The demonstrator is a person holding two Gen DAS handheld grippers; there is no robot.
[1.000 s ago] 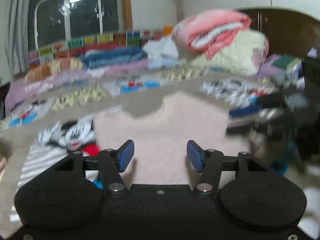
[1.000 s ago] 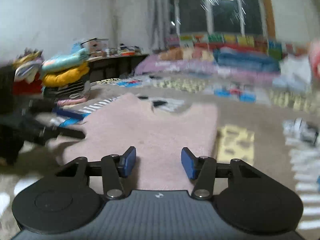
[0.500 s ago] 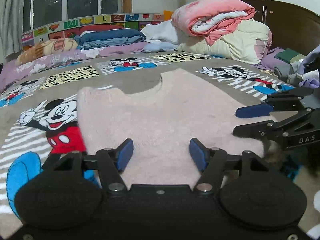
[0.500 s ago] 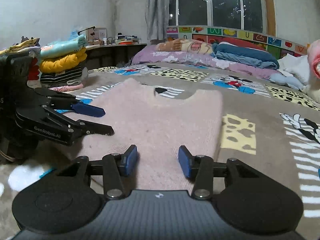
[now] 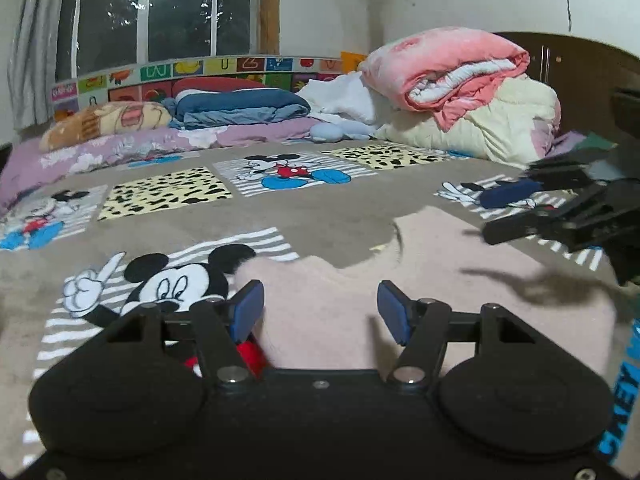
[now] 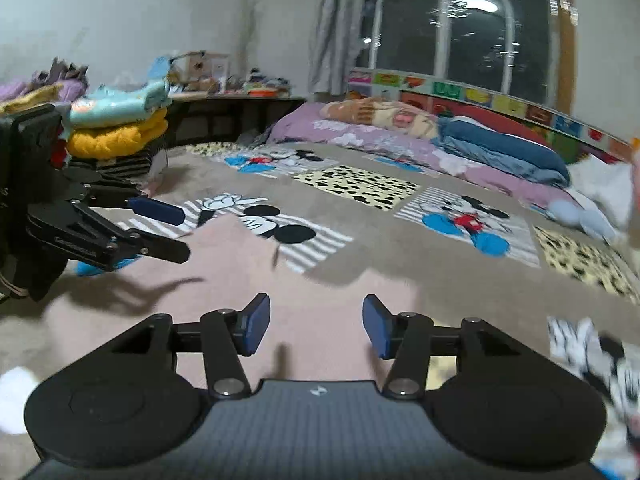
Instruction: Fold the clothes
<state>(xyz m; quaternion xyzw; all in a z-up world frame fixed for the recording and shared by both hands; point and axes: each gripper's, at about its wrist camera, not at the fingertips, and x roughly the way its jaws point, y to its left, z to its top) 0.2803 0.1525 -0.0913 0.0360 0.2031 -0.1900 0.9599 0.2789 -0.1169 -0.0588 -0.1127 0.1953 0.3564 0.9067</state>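
Since half a second ago both views are swinging: the pink sweater (image 5: pixel 420 304), which was filling the middle of the left wrist view, is now sitting further toward its right, and the right gripper's (image 6: pixel 312 326) jaws have just been opening a little with nothing between them. The left gripper (image 5: pixel 320 310) is also holding its jaws apart, empty, and hovering over the near edge of the sweater.

The sweater is lying flat and spread out on the bed, front up, its neckline on the far side of both grippers and its near edge directly under the left gripper's fingertips. It is probably laid out like this so that a side can be lifted and folded across. In the right wrist view the sweater (image 6: pixel 320 280) is reaching under and ahead of the blue pads (image 6: pixel 378 330), and the left gripper is appearing at the far left, above the cloth and casting a shadow on it. Each gripper seems to be lining up over its own side of the garment; no fold looks started yet.

The cartoon-print bedspread (image 5: pixel 168 192) is covering the bed beyond the left gripper. Further off, a rolled pink-and-cream quilt pile (image 5: pixel 460 92) is sitting ahead to the right, pillows and blue bedding are lying along the window wall, and a stack of folded clothes (image 6: pixel 116 120) is standing far to the right gripper's left.
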